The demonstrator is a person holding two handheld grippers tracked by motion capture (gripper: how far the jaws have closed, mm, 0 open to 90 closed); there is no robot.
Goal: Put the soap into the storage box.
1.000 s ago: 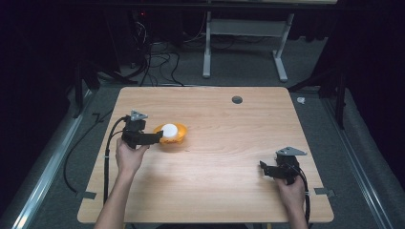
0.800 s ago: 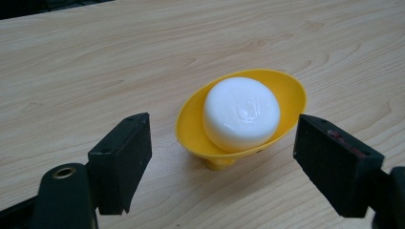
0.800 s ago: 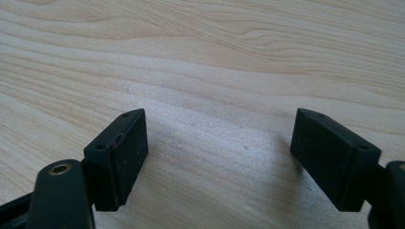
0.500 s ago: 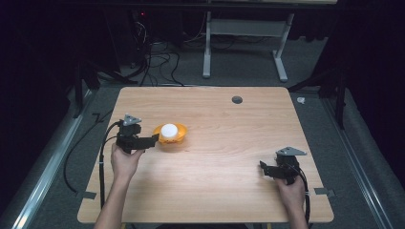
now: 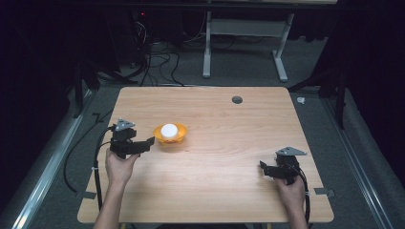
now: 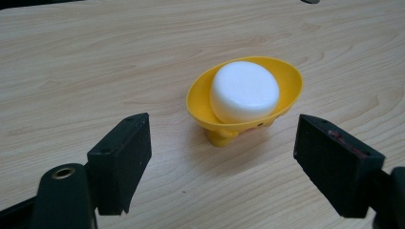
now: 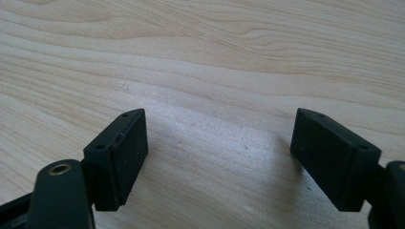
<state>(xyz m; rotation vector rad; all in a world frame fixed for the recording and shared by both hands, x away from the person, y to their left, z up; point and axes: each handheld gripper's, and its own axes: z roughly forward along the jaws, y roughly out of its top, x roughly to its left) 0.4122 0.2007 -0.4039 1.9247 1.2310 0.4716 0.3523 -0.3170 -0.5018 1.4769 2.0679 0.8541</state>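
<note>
A small yellow bowl (image 5: 170, 135) on short feet stands left of the table's middle, and a white round block (image 5: 169, 130) lies in it. In the left gripper view the bowl (image 6: 286, 81) and the block (image 6: 244, 90) sit just ahead of the jaws. My left gripper (image 5: 147, 143) is open, a little short of the bowl on its left, holding nothing (image 6: 220, 162). My right gripper (image 5: 262, 167) rests open near the table's front right, with bare wood between its jaws (image 7: 217, 157).
The wooden table (image 5: 229, 191) has a dark round cable hole (image 5: 237, 99) at the back right. Cables trail off the left edge. A white desk frame (image 5: 243, 43) stands on the floor behind.
My left gripper has drawn back to the left, away from the yellow bowl, leaving bowl and block on the table. The right gripper has not moved.
</note>
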